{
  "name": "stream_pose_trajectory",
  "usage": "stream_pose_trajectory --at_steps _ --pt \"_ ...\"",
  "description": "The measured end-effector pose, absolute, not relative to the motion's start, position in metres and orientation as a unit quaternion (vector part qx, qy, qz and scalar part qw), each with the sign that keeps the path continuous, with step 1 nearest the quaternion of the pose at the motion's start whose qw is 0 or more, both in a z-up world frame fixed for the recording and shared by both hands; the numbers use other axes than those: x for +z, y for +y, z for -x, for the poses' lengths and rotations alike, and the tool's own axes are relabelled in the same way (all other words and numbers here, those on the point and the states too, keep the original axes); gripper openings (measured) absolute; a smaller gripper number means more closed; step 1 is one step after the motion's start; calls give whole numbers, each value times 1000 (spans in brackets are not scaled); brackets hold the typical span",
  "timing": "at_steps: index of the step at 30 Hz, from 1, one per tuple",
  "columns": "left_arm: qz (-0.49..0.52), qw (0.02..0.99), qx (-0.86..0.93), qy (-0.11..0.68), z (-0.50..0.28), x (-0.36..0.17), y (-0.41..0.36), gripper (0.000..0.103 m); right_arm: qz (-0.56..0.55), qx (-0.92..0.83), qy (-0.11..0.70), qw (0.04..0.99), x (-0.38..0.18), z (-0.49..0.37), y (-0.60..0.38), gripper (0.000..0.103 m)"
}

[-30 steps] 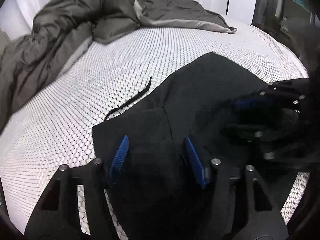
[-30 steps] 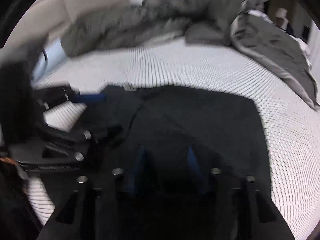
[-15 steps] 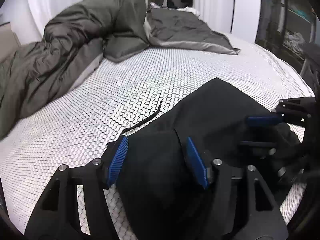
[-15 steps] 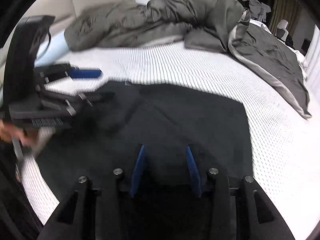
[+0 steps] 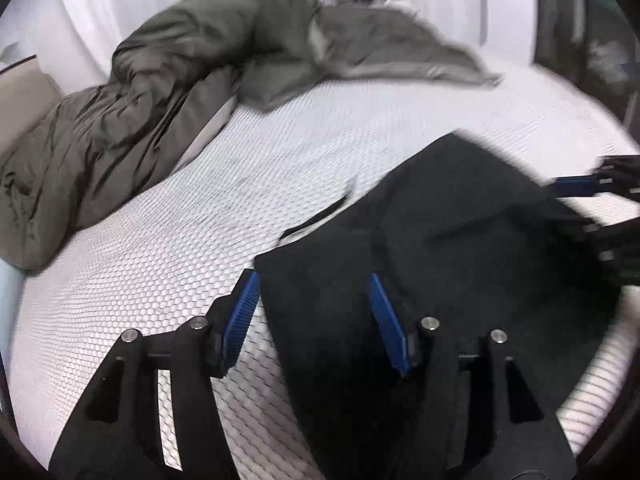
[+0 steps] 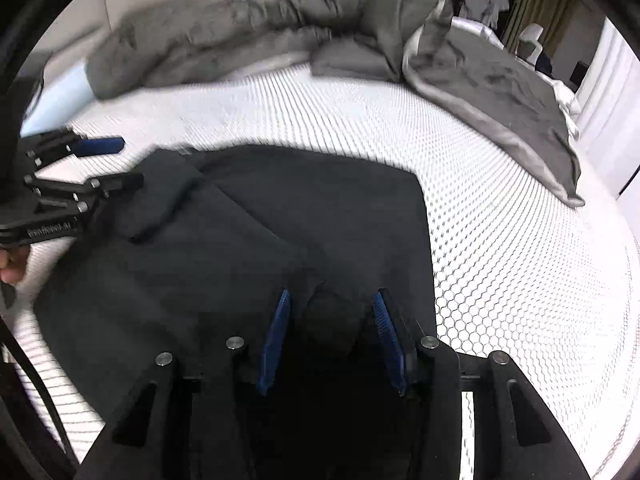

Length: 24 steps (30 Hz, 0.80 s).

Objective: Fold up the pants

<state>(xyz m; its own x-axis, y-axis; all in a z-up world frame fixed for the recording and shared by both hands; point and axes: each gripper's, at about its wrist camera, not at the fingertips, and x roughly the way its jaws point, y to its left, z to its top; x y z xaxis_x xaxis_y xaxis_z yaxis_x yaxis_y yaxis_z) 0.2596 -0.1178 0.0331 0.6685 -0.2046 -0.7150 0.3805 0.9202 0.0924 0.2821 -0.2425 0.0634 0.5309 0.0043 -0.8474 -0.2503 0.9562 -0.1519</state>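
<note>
Black pants (image 5: 460,232) lie folded into a flat block on the white honeycomb mattress (image 5: 208,240); they also fill the middle of the right wrist view (image 6: 280,216). A black drawstring (image 5: 320,216) trails off their left edge. My left gripper (image 5: 313,280) hovers open over the near left corner, one pad above the mattress, and holds nothing; in the right wrist view it shows at the far left (image 6: 96,164). My right gripper (image 6: 331,294) is opening its jaws over the near right part. A low hump of cloth sits loose between its pads.
A crumpled grey duvet (image 5: 152,120) is heaped along the far side of the bed (image 6: 500,92). A pale headboard and a light blue pillow (image 6: 60,96) are at the left. White curtains and a chair (image 6: 532,40) stand beyond the bed.
Both grippers have lifted and drawn back from the pants. The left one's outer pad now hangs over the mattress instead of the cloth. The pants stay flat.
</note>
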Motion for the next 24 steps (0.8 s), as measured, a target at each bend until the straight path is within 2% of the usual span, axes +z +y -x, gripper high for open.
stream_pose_trajectory --at_steps 2,4,8,11,13,16,21,24 --pt "-114 897 -212 370 -242 32 -127 55 123 105 459 873 75 -272 -224 51" --pt "-153 876 -249 385 -235 14 -145 55 115 139 459 870 75 -269 -207 53" --pt "-161 869 -241 402 -241 -11 -147 57 122 170 494 844 41 -281 -179 53" --pt "-151 871 -238 403 -241 -9 -132 63 195 141 495 835 31 -278 -178 57" --pt "-140 873 -233 404 -240 -7 -124 63 259 67 505 821 22 -269 -196 56" --pt "-137 887 -212 388 -222 6 -115 62 174 93 500 843 39 -251 -235 57" --pt "-118 897 -246 348 -184 30 -111 62 163 116 435 878 92 -223 -225 58" --pt "-136 875 -267 379 -188 8 -131 63 154 158 421 880 97 -222 -199 67"
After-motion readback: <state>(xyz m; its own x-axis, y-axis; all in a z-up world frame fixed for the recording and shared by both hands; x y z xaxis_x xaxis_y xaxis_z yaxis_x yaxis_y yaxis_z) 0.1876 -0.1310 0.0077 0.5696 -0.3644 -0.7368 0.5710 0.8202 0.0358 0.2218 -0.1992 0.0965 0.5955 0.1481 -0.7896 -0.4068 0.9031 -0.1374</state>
